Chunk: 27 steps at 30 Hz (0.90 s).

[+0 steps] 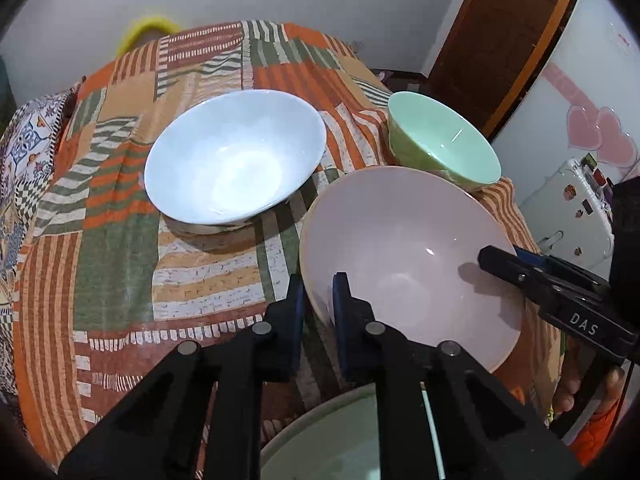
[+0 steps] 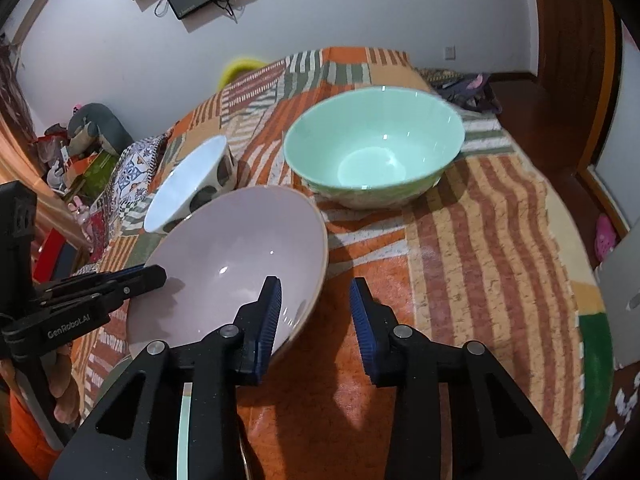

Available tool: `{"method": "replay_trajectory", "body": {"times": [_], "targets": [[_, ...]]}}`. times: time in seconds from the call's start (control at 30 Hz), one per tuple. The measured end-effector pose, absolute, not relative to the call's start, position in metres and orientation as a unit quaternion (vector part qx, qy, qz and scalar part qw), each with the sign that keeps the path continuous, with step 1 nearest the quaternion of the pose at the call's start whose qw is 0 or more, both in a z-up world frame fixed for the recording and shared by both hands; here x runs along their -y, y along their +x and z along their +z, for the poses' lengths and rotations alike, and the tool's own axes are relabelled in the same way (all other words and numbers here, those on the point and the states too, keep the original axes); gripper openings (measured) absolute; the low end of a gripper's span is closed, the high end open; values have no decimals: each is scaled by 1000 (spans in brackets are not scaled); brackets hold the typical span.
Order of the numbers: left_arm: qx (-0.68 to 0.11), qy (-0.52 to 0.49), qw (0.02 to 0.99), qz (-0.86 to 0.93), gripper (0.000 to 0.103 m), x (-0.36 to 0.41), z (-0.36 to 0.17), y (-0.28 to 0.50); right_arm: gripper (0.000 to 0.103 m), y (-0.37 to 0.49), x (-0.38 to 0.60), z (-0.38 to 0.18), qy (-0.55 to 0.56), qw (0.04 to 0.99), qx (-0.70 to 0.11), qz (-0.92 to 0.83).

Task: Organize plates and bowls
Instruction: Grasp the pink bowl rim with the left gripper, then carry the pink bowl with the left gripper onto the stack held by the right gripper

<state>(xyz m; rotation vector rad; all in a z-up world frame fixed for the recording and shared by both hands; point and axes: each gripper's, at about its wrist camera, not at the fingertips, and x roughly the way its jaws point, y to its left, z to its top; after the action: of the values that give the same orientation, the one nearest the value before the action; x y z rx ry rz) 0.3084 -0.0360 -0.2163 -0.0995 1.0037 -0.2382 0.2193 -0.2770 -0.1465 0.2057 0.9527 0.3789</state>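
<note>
Left wrist view: left gripper (image 1: 318,308) fingers clenched on near rim of pink bowl (image 1: 404,264), one finger outside, one inside. Bowl tilted, lifted off patterned cloth (image 1: 120,264). White bowl (image 1: 234,158) beyond fingers, to left; green bowl (image 1: 440,140) beyond, to right. Pale green plate (image 1: 320,448) beneath fingers.

Right wrist view: right gripper (image 2: 316,324) fingers released, spread; left finger inside pink bowl (image 2: 236,260) rim, right finger over cloth (image 2: 480,260). Green bowl (image 2: 374,146) ahead. White bowl (image 2: 188,184) ahead-left.
</note>
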Motion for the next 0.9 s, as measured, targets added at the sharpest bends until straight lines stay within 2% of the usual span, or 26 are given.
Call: {"method": "replay_trajectory", "body": {"times": [0.17,0.43,0.9], "targets": [[-481,-44,868,-114,13,37,-216,307,21,218,278,-148,107,860,-460,195],[-478,-35,871,-105,12,39,-206,290,21,208,270,-135,87,871,-448,181],[-447,-26,890,-91,12,19,-155,248,21,186,252,-95,56,886,-414,200]]}}
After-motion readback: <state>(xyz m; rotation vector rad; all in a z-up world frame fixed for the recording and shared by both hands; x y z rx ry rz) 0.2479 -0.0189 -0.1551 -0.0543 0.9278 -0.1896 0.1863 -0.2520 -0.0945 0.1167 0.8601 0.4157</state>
